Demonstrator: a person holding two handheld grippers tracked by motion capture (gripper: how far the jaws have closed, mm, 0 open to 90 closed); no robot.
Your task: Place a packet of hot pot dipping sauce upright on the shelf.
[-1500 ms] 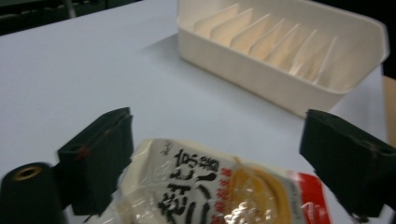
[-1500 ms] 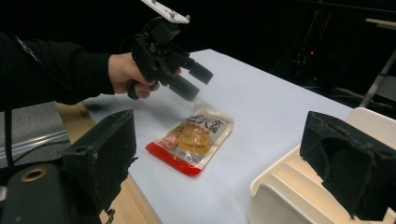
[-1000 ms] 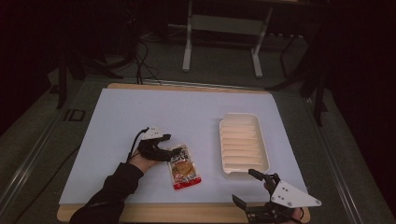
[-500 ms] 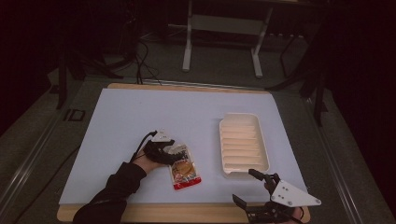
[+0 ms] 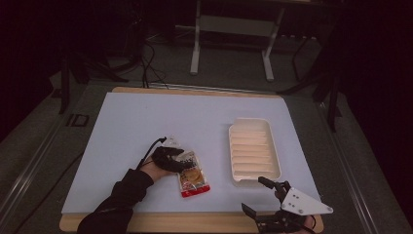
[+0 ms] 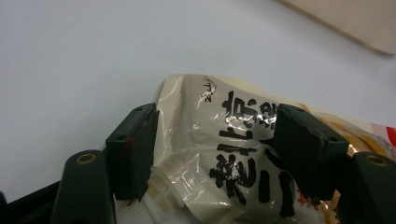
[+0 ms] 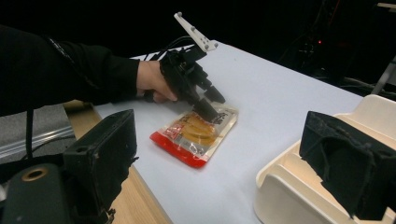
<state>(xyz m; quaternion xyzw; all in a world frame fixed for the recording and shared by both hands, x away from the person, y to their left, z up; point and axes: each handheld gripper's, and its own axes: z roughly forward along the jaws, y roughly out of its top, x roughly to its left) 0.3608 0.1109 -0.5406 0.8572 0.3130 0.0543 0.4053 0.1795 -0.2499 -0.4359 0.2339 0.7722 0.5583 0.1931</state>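
I see a glossy snack packet (image 5: 193,176), clear with black characters and a red bottom edge, lying flat near table (image 5: 126,122) centre, long axis 11-to-5 o'clock. My left gripper (image 5: 181,157) straddles its top edge, jaws not yet clenched. My right gripper (image 5: 263,197) hangs released at 5 o'clock.

Dim lab or studio: white-topped table (image 5: 146,117) ringed by darkness, cables (image 5: 146,53) on grey floor, metal stand legs (image 5: 231,44) behind.
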